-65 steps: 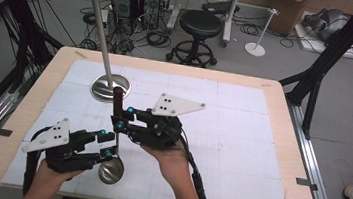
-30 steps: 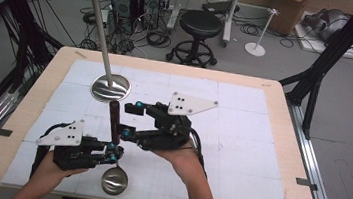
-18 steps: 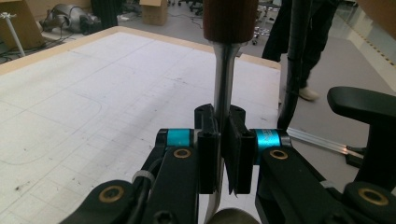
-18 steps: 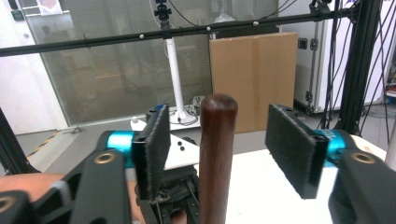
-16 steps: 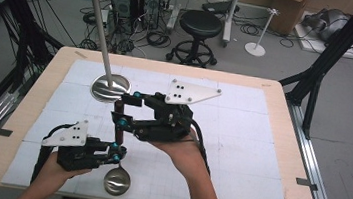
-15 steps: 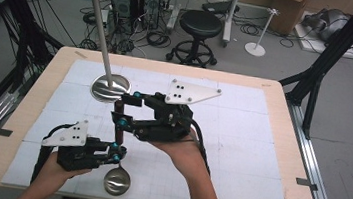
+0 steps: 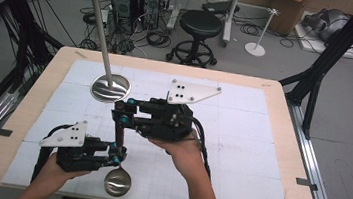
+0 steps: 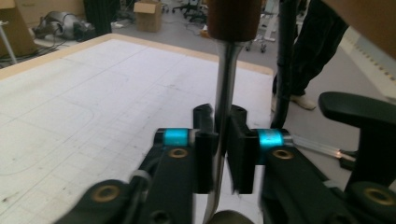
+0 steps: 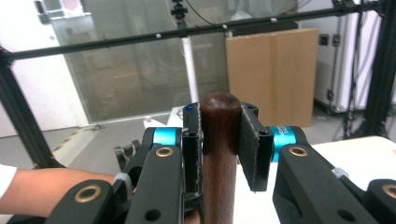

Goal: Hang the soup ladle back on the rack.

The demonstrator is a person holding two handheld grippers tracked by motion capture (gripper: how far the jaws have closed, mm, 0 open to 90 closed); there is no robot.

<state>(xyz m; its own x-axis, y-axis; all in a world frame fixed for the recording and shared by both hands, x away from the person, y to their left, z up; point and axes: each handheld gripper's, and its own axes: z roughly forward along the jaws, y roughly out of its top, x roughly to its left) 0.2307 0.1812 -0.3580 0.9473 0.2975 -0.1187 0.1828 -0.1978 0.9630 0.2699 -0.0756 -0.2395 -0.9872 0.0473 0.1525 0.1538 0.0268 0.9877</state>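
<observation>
right tool (image 9: 219, 144) clamped on ladle's (image 7: 118, 159) wooden handle; left tool (image 8: 219, 149) just loosening, pads apart from the steel shank. lift toward 12 o'clock only once fully clear.

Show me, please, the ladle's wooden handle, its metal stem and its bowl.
wooden handle (image 9: 219, 158), right gripper view, upper shaft below the rounded end.
metal stem (image 8: 225, 93), left gripper view, middle of the shaft.
bowl (image 7: 117, 182), high view, its centre.

right hand-held gripper (image 7: 121, 112): closed on ladle handle (image 9: 219, 154) | left hand-held gripper (image 7: 117, 154): jaws loosened on shaft
</observation>
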